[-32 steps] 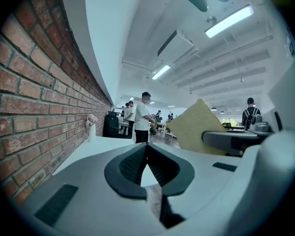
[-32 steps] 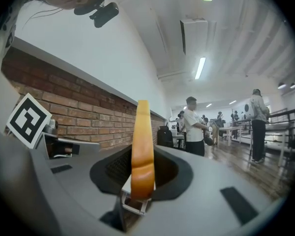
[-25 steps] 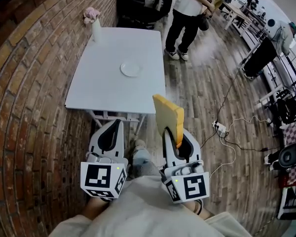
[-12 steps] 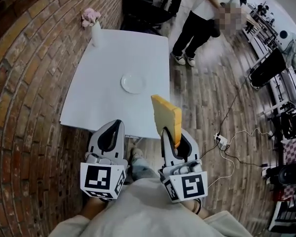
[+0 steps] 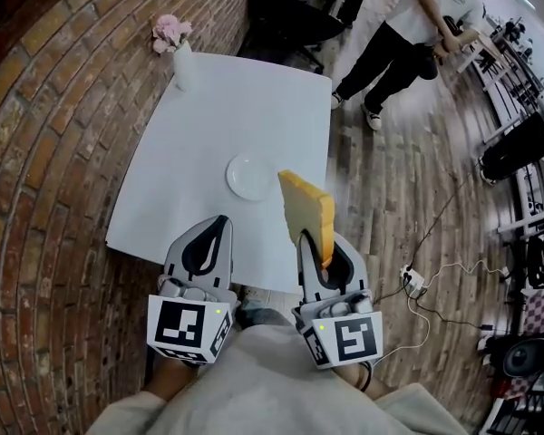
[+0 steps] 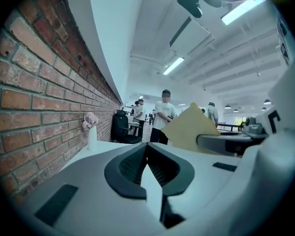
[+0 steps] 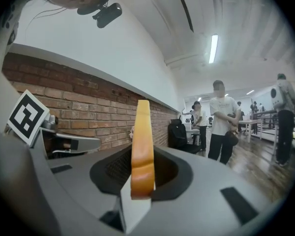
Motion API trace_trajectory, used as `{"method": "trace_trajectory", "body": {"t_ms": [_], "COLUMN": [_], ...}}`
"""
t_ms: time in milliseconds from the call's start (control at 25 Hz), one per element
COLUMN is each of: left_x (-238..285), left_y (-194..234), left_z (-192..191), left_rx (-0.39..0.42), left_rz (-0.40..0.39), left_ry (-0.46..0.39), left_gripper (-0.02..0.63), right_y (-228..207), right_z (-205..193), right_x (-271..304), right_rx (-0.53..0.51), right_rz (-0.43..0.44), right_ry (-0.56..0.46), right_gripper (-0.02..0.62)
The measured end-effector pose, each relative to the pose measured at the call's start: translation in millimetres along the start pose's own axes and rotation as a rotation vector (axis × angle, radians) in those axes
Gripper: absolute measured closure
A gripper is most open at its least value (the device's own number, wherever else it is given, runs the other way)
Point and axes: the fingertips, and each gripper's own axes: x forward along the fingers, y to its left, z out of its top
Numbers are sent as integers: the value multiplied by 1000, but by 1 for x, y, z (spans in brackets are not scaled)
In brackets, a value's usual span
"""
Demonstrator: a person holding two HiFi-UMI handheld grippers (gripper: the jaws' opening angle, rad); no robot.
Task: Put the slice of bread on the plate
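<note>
A slice of bread [image 5: 306,211] with a golden crust stands upright on edge, and my right gripper [image 5: 312,241] is shut on its lower end. In the right gripper view the bread [image 7: 141,146] shows edge-on between the dark pads. A small white plate [image 5: 251,176] lies on the white table [image 5: 190,179], just ahead and to the left of the bread. My left gripper [image 5: 221,221] hovers over the table's near edge, shut with nothing in it. Seen in the left gripper view, its pads [image 6: 132,163] meet and the bread [image 6: 187,129] is at the right.
A white vase with pink flowers [image 5: 183,60] stands at the table's far left corner. A brick wall [image 5: 45,152] runs along the left. A person [image 5: 408,34] stands beyond the table at the right. A power strip and cables [image 5: 410,279] lie on the wooden floor.
Both grippers have moved forward, so the table and plate are now closer below them. The bread stays upright in the right gripper. The person at the back has shifted to the right.
</note>
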Motion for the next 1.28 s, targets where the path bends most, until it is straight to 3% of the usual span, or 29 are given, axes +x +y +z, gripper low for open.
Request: {"method": "trace_trajectory", "body": {"t_ms": [320,1280], "left_x": [15,83], "left_y": [7,44], "left_z": [-9,-44], "left_rx": [-8,-11], "left_rz": [41,4], "left_ry": [36,104], "left_gripper": [597,597], "right_y": [-12,-14], "right_z": [-13,-68], "right_x": [22,110], "right_rx": [9,16], "right_rz": [41,106], "right_ry": [25,105], "right_gripper": [503,505]}}
